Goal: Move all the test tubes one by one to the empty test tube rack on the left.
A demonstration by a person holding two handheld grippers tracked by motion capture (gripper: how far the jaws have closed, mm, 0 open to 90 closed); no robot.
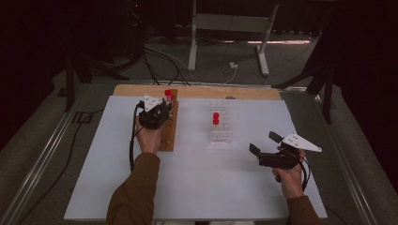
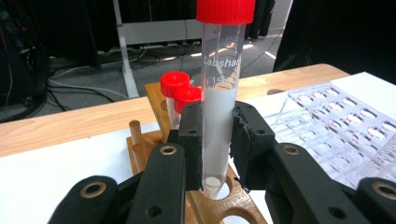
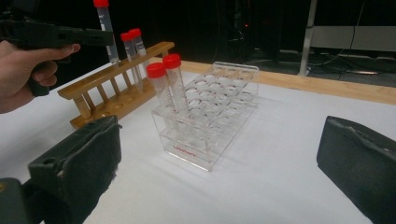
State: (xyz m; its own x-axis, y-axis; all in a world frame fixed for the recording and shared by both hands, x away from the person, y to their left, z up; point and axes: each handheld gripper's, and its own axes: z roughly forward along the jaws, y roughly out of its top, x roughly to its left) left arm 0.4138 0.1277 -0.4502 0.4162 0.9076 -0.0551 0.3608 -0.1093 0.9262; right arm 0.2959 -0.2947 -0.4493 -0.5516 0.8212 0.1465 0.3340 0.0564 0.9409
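Over the wooden rack, the left claw pinches a red-capped tube upright, its tip above a hole; the right claw rests spread, well apart.

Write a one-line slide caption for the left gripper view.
Left gripper clamps a red-capped tube upright over a hole in the wooden rack, clear rack alongside.

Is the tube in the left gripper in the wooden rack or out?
Partly in: the tube, upright, has its tip in a wooden rack hole.
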